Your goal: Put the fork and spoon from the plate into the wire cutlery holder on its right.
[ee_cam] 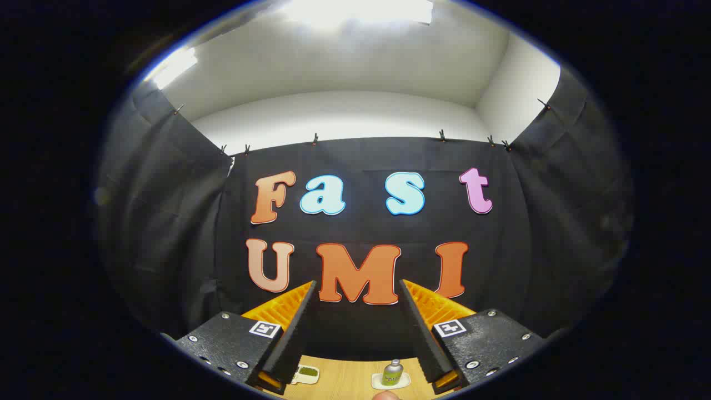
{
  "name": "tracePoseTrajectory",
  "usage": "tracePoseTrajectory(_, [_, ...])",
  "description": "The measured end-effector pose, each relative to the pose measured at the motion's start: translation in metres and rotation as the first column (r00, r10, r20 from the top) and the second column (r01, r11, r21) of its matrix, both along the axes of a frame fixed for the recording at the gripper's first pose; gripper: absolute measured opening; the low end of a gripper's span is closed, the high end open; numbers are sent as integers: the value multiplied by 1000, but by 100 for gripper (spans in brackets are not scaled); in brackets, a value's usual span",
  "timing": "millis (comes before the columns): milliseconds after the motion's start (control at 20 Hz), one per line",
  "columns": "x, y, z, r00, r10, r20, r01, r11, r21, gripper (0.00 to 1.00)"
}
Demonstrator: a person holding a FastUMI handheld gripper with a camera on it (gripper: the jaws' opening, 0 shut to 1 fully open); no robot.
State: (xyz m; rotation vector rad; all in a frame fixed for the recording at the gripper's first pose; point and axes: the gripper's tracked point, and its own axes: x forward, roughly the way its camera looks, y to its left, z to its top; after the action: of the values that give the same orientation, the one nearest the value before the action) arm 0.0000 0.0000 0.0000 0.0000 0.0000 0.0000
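The gripper (358, 289) is held level and aimed at the booth's black cloth wall (366, 228), its two fingers (291, 333) spread wide apart with nothing between them. Each finger carries a small square marker tag (265, 329) on its upper face. Between the fingers, low and near, lies a strip of light wooden tabletop (347, 380). On that tabletop, just inside the right finger, a small green bottle with a silvery cap (392, 373) stands upright on a pale shallow dish (404, 381). Across the tabletop from the bottle, close to the left finger, sits a small pale tray holding something dark green (306, 374); what it holds is too small to tell. A rounded, skin-toned shape (387, 395) peeks up in front of the bottle; it cannot be identified. Above the cloth wall, white panels (339, 114) rise to a brightly lit ceiling (355, 14), and small clips (315, 138) pin the cloth's top edge. From this angle it cannot be told where the fork, spoon, plate and wire cutlery holder are.
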Motion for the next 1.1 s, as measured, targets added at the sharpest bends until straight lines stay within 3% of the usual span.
tracePoseTrajectory(500, [-26, 26, -46, 989, 62, -134, -67, 997, -39, 86])
tracePoseTrajectory(650, [-33, 41, -62, 975, 120, -184, -124, 992, -8, 95])
tracePoseTrajectory(900, [-36, 49, -82, 968, 111, -224, -117, 993, -14, 97])
tracePoseTrajectory(1100, [-45, 66, -123, 942, 118, -314, -123, 992, 2, 97])
